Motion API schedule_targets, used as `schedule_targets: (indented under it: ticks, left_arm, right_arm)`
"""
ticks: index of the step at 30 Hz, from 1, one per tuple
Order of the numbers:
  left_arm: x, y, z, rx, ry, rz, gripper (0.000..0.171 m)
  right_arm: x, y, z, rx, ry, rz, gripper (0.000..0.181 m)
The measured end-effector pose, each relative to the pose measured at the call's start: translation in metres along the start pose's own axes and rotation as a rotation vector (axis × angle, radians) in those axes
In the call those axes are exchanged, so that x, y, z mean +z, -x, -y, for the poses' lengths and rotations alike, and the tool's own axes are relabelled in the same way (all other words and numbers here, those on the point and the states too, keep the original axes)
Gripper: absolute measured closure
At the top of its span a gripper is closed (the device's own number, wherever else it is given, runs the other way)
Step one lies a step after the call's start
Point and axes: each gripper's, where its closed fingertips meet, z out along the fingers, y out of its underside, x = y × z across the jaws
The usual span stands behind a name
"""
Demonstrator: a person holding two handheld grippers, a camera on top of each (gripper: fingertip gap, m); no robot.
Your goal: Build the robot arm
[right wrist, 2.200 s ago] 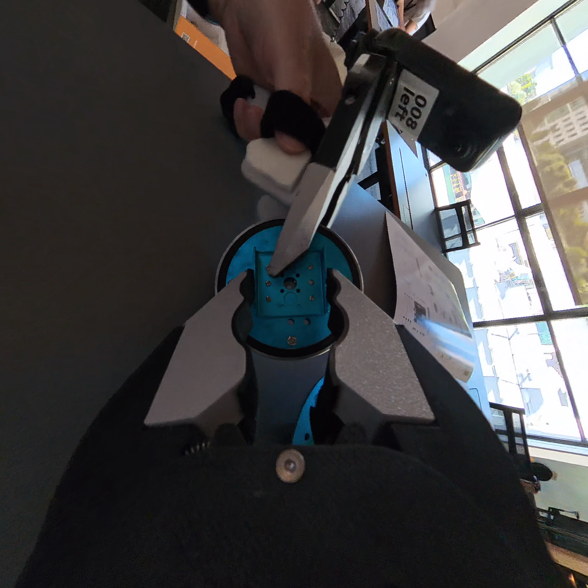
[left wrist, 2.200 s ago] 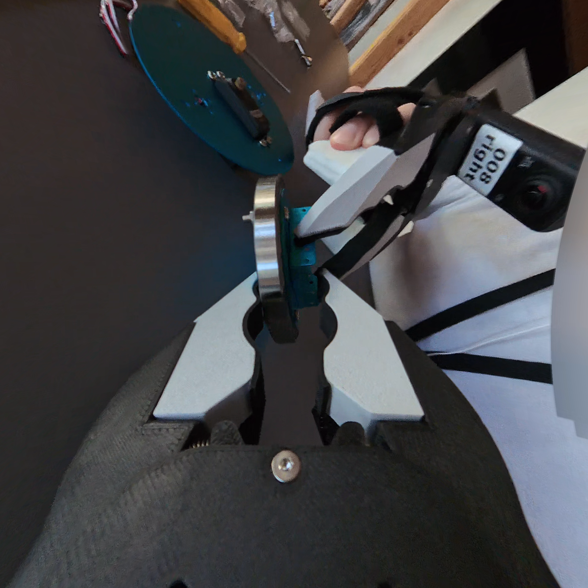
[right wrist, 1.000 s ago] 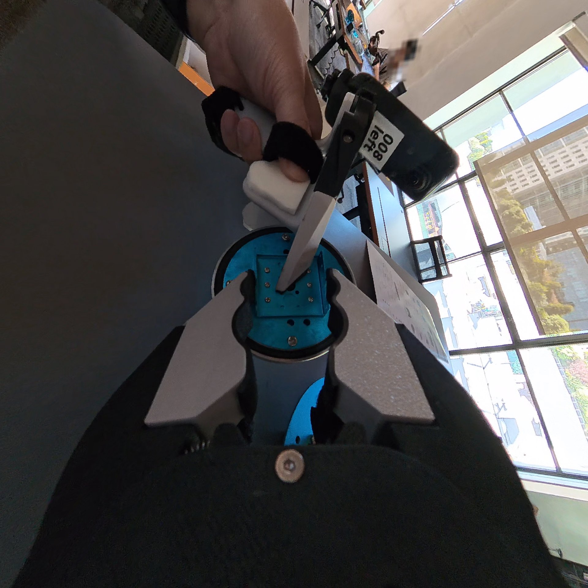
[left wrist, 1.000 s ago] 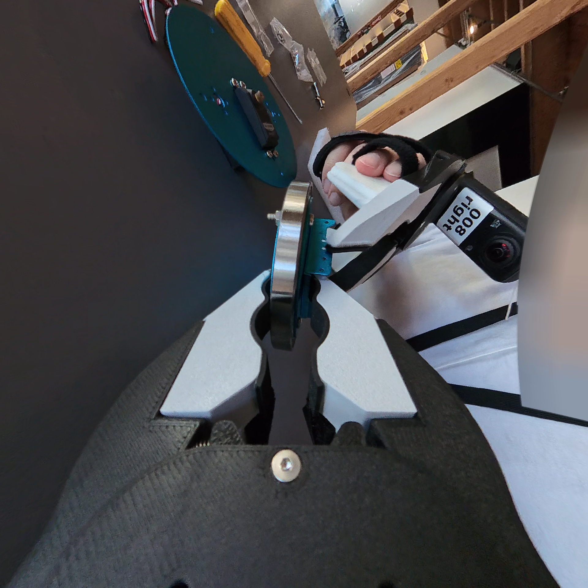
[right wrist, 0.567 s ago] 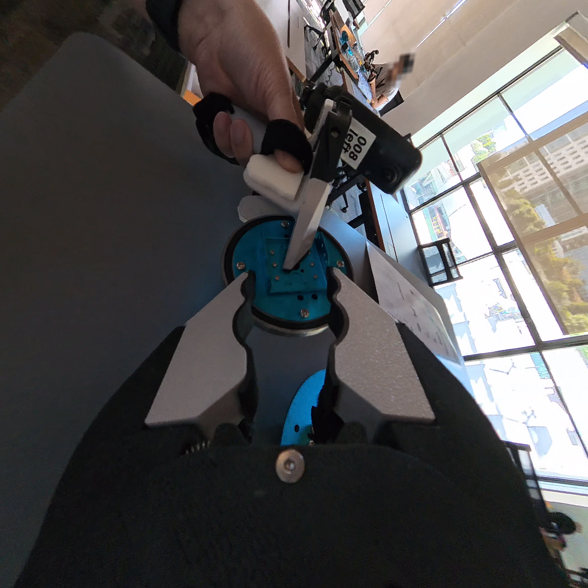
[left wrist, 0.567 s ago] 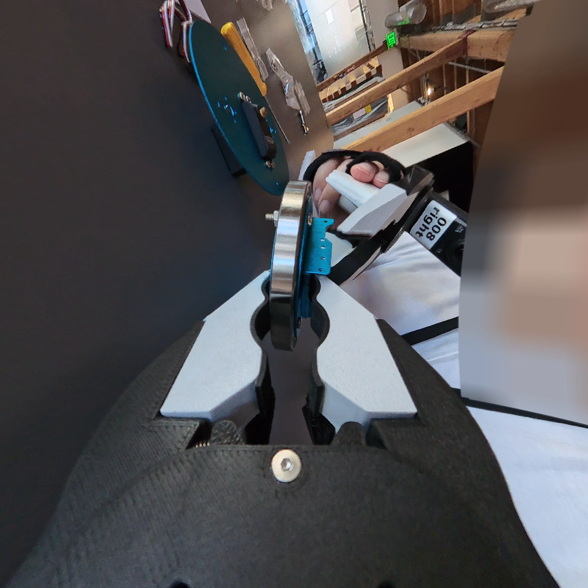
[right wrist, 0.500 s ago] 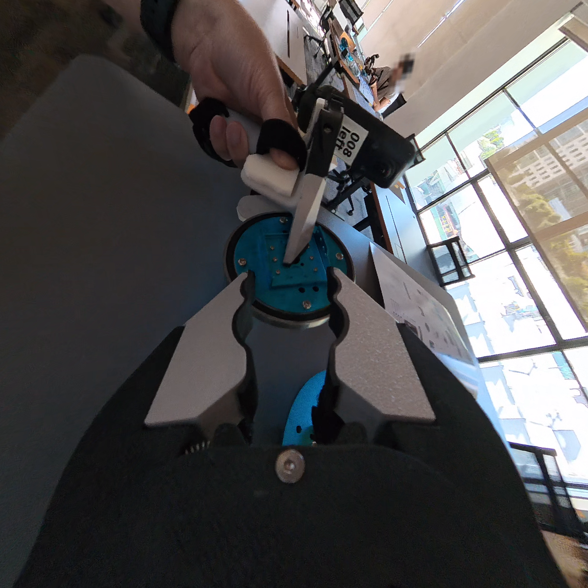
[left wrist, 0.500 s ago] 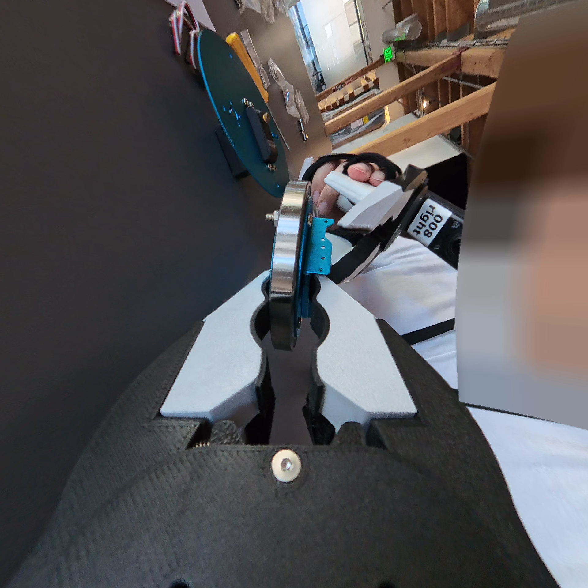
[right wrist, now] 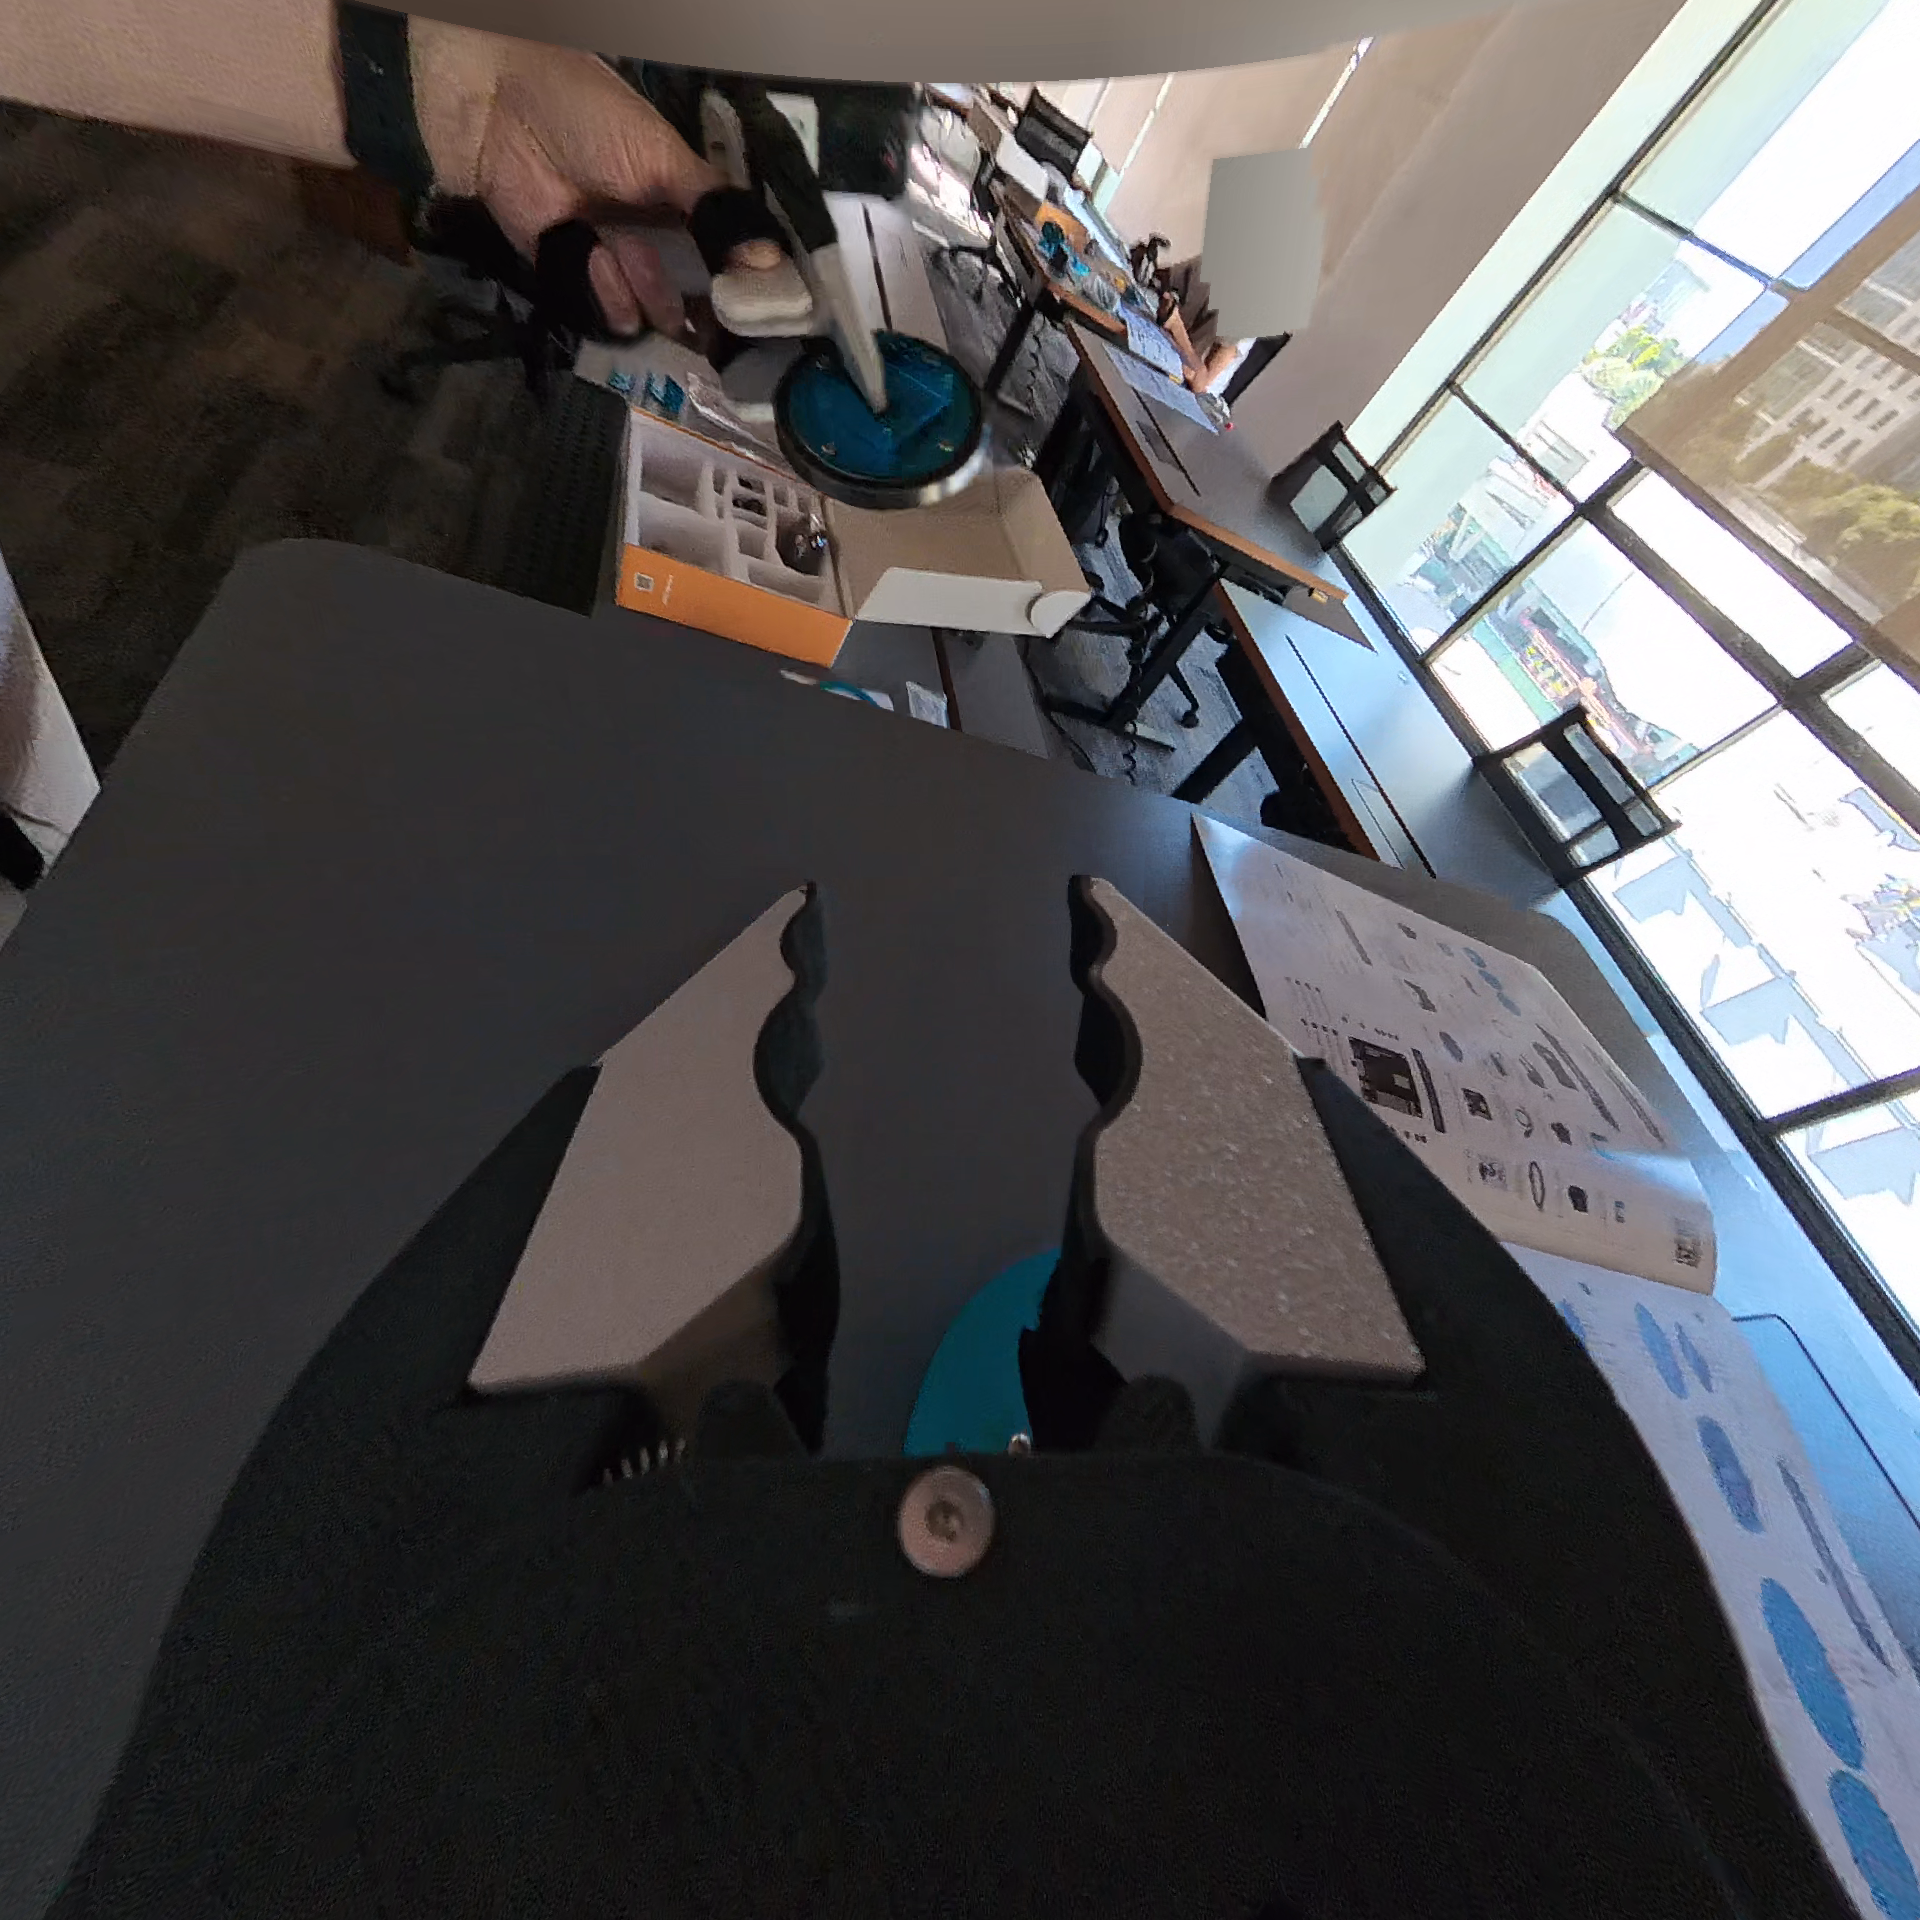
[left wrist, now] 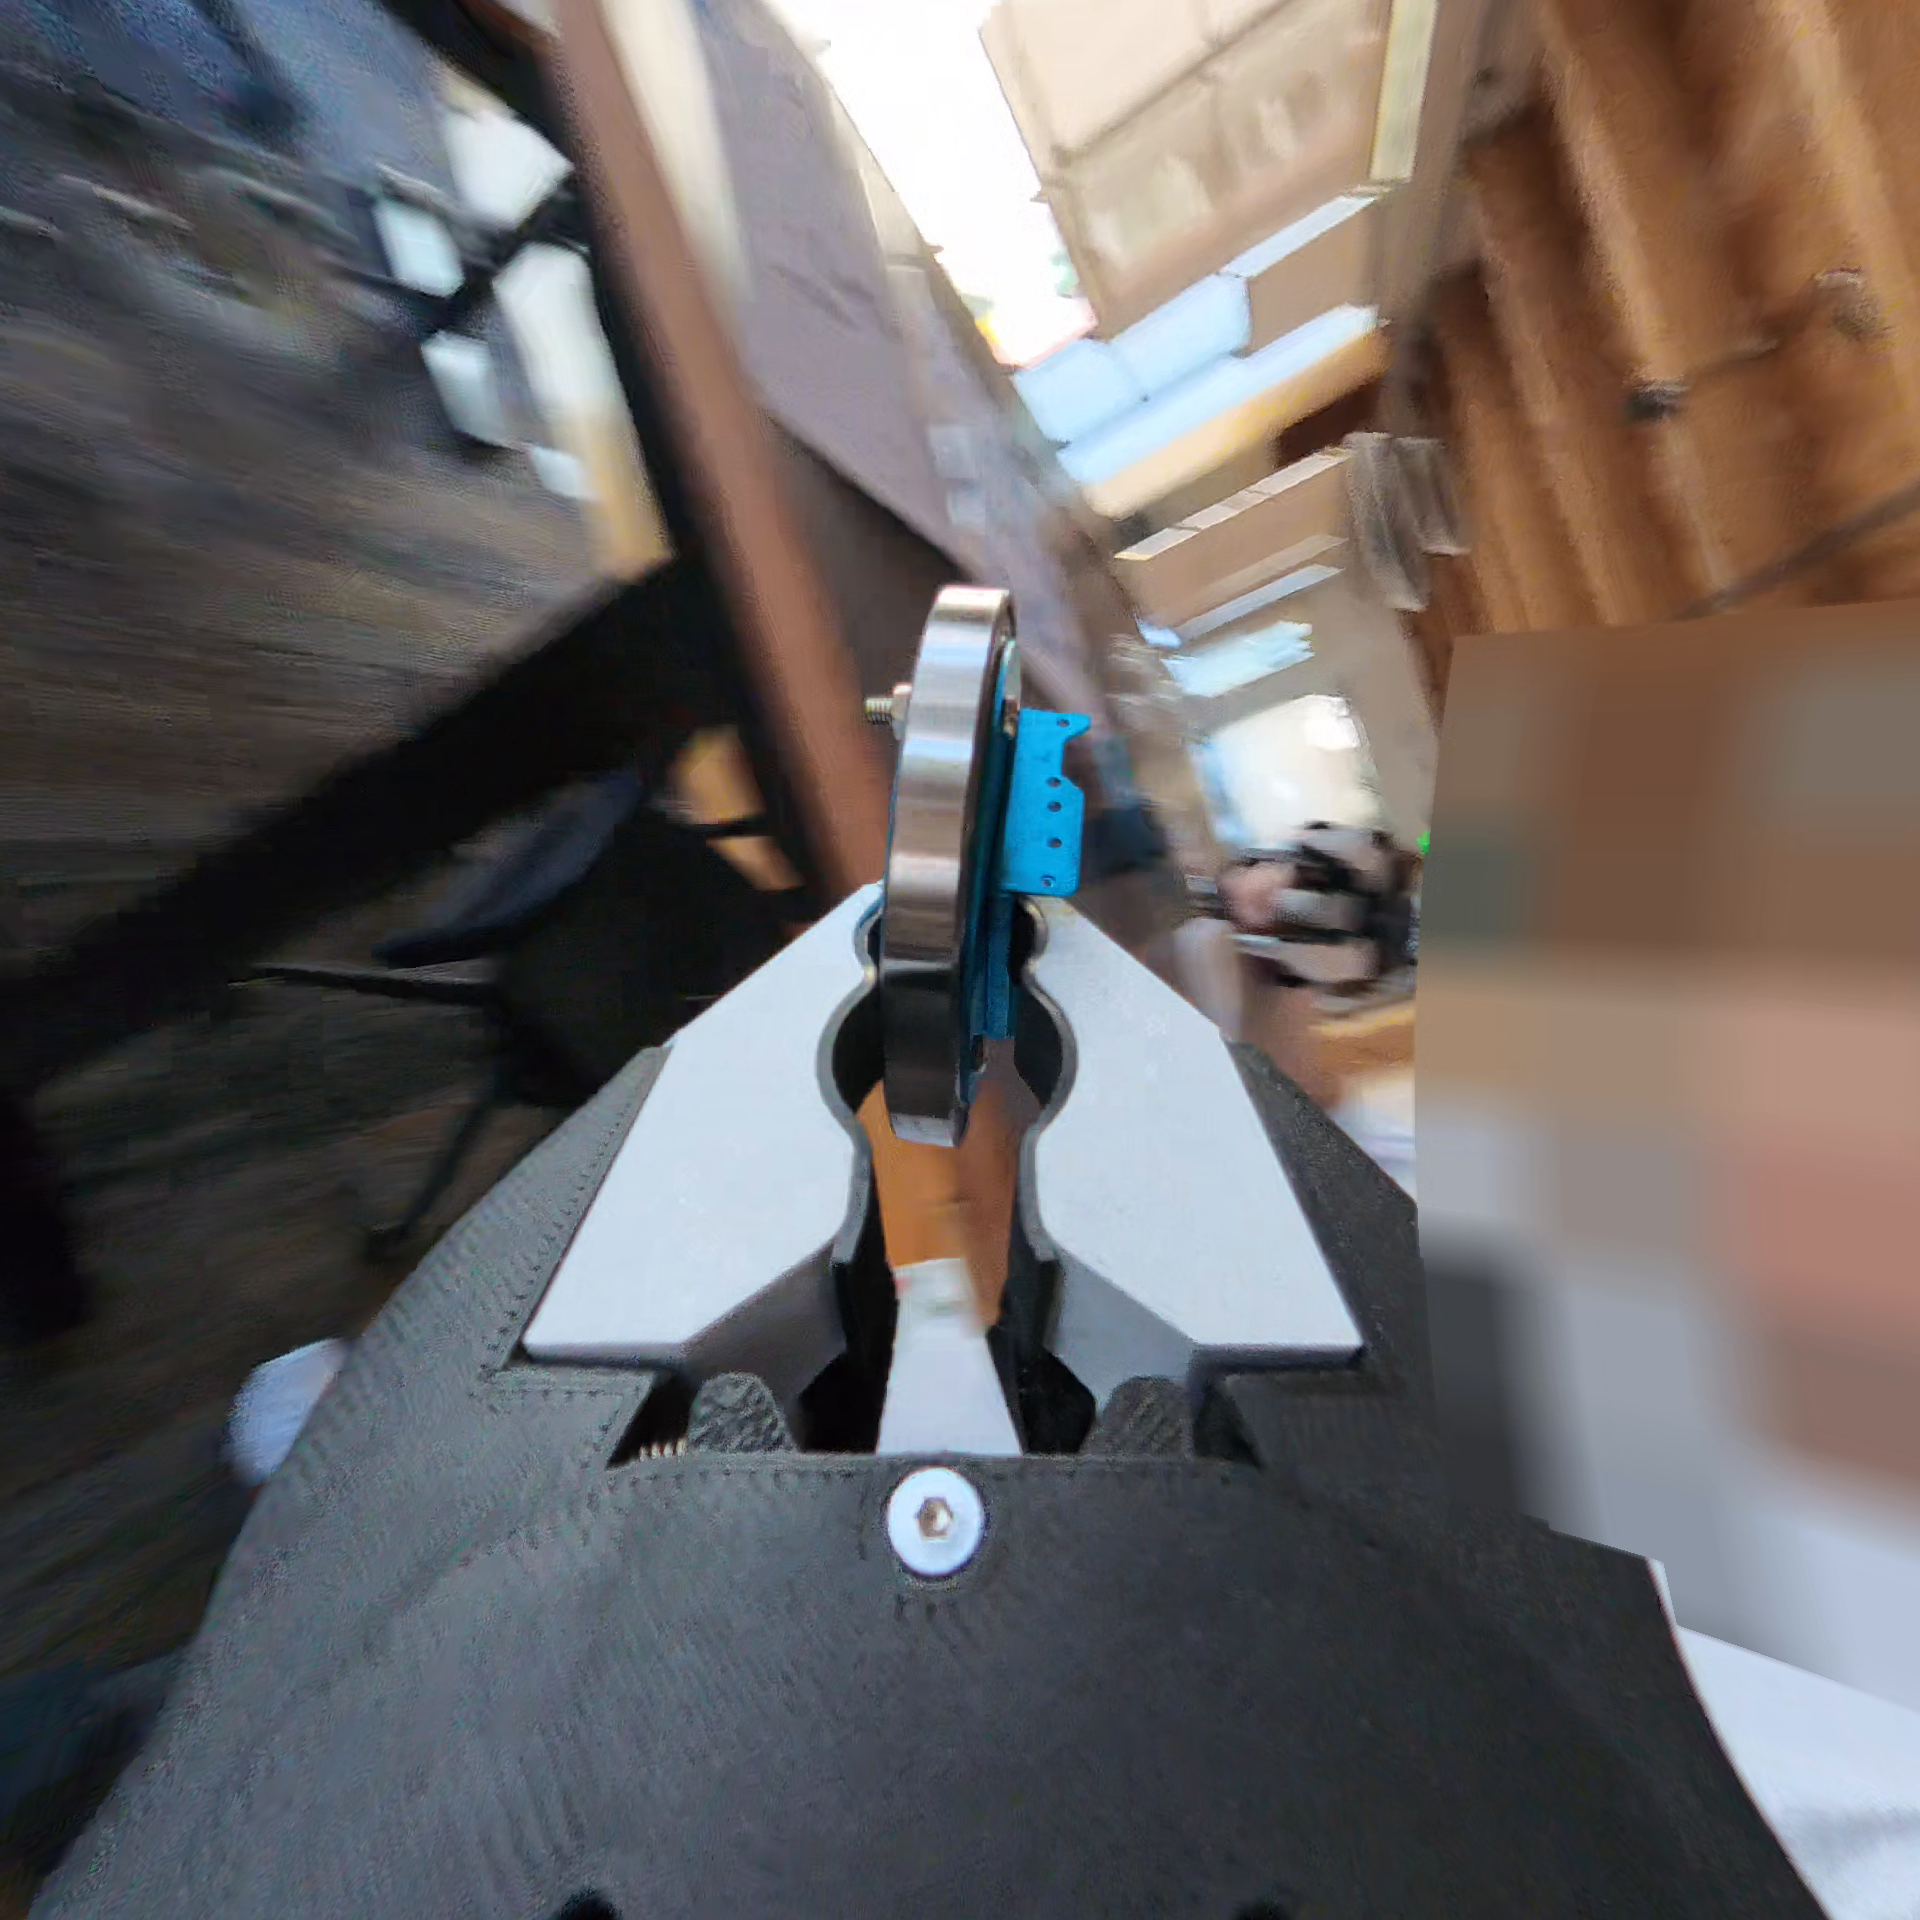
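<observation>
Left gripper (left wrist: 951,925): fingers pinched tight on a round disc (left wrist: 940,831) with a bright metal rim, held edge-on and upright in the notch between the fingertips. A blue perforated bracket (left wrist: 1044,810) is fixed to the disc's right face; a small screw end pokes out of its left face. Background in the left wrist view is smeared by motion, only wooden beams and dark furniture to be made out.

From the right wrist view the same disc (right wrist: 878,426) shows its blue face, lifted well above and beyond the dark grey table (right wrist: 416,883), with the left gripper (right wrist: 868,390) clamped on it and a hand (right wrist: 561,177) gripping the handle. Below it, past the table's far edge, an open orange-sided box (right wrist: 748,551) with white compartments.

Right gripper (right wrist: 940,914): jaws spread wide, nothing between them, hovering over bare tabletop. Low between its fingers a blue round plate (right wrist: 971,1371) lies on the table, partly hidden. To the right, a printed instruction sheet (right wrist: 1455,1081) lies flat near the table edge; beyond it, large windows.
</observation>
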Motion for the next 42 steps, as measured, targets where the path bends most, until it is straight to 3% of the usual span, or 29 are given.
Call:
schedule_targets:
  ticks: [1,3,5,8,12,18,25,31,36,42]
  left_arm:
    - [-0.026,0.036,0.010,0.023,0.000,0.114,0.153]
    - [-0.073,0.117,0.025,0.037,-0.006,0.325,0.153]
    - [-0.103,0.197,0.028,0.001,0.011,0.428,0.153]
    - [-0.115,0.304,0.026,-0.133,0.001,0.369,0.153]
    - [-0.108,0.422,0.026,-0.328,-0.089,0.231,0.153]
    - [-0.104,0.544,0.011,-0.507,-0.165,0.239,0.152]
    - [-0.098,0.598,-0.011,-0.541,-0.079,0.322,0.153]
    - [-0.098,0.600,-0.014,-0.625,-0.072,0.299,0.147]
    - [-0.105,0.585,0.003,-0.818,-0.131,0.275,0.091]
    - [-0.140,0.585,0.013,-0.721,-0.027,0.628,0.056]
  right_arm:
    - [0.004,-0.001,0.002,-0.003,0.028,-0.011,0.136]
    - [0.017,-0.001,0.011,0.014,0.069,-0.040,0.136]
    - [0.033,0.005,0.026,0.040,0.085,-0.064,0.137]
    - [0.061,0.011,0.040,0.069,0.151,-0.150,0.137]
    - [0.105,0.033,0.048,0.216,0.175,-0.200,0.138]
    - [0.150,0.036,0.042,0.359,0.119,-0.416,0.142]
    - [0.154,0.025,0.050,0.241,0.128,-0.614,0.145]
    - [0.155,0.030,0.048,0.185,0.161,-0.637,0.147]
    - [0.152,0.037,0.051,0.184,0.148,-0.642,0.147]
    - [0.138,0.040,0.061,0.171,0.100,-0.661,0.147]
